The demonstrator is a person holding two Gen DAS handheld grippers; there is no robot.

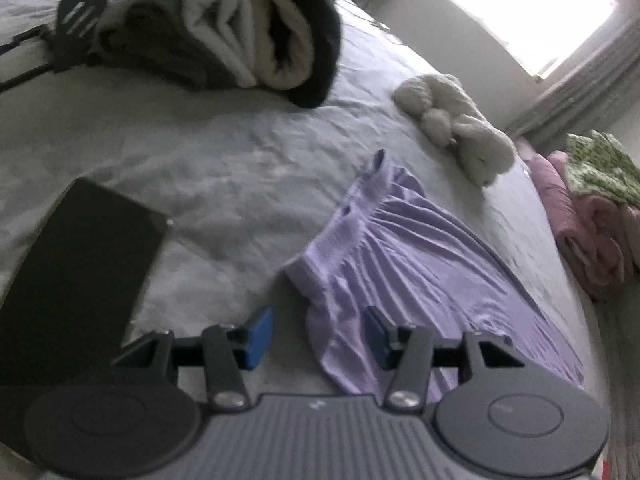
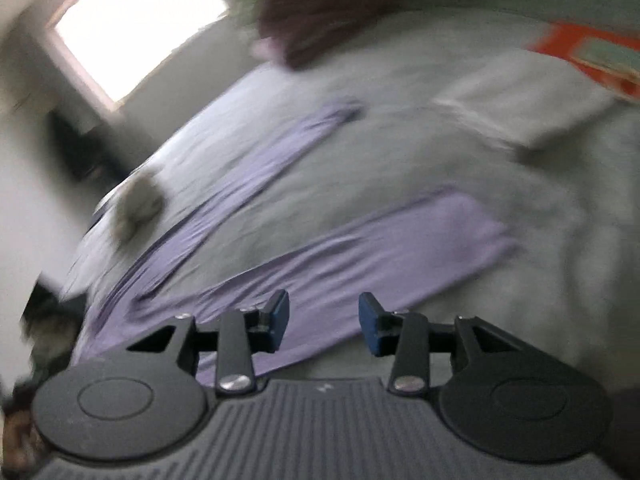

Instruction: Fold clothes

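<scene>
A pair of lilac, thin-knit trousers with a gathered waistband is seen spread flat on a bed covered by a pale grey, wrinkled sheet. In the left wrist view, the waistband end is found just ahead of the left tongs, which are held wide apart above the fabric with nothing between their blue pads; whether the pads touch the cloth cannot be told. A flat black rectangular tablet is seen lying on the sheet to the left of the tongs. Further back, a pile of rolled grey, cream and black garments is set on the bed, and a white plush toy lies well apart from the trousers, toward the window side. Folded pink cloth topped by a green-patterned piece is stacked beyond the bed's edge.

In the blurred right wrist view, the two trouser legs are shown stretched apart across the sheet. The right tongs are likewise held open and empty, over the nearer leg. A white folded cloth and an orange flat object are made out farther back.
</scene>
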